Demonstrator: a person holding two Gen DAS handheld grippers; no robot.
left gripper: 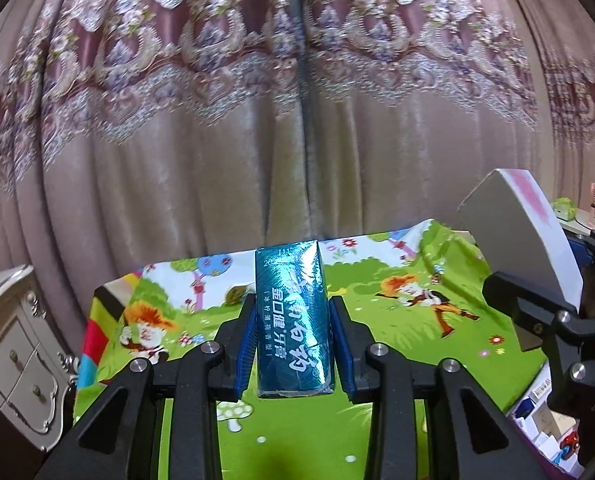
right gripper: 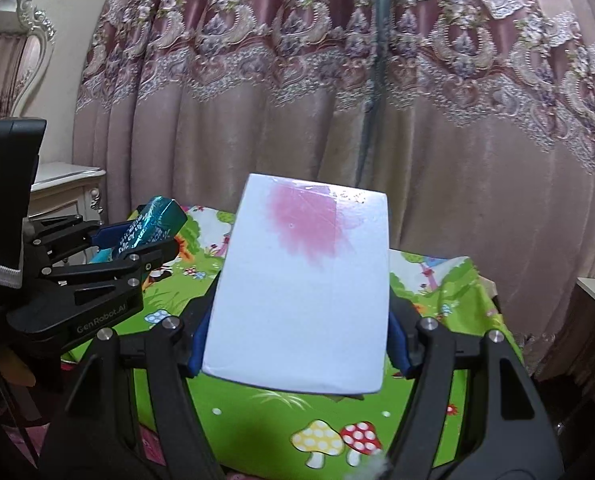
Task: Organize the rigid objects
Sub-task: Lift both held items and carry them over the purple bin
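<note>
The teal box (left gripper: 293, 320) is clamped between the blue pads of the left gripper (left gripper: 293, 312), lifted above the cartoon cloth (left gripper: 397, 288). The right gripper (right gripper: 297, 320) grips a white box (right gripper: 301, 288), also above the cloth, before the curtain (right gripper: 417, 120).

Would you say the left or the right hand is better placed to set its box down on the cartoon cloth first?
Probably left: the left gripper holds the slim teal toothpaste box, leaving the cloth visible; the right gripper's white box hides its spot.
</note>
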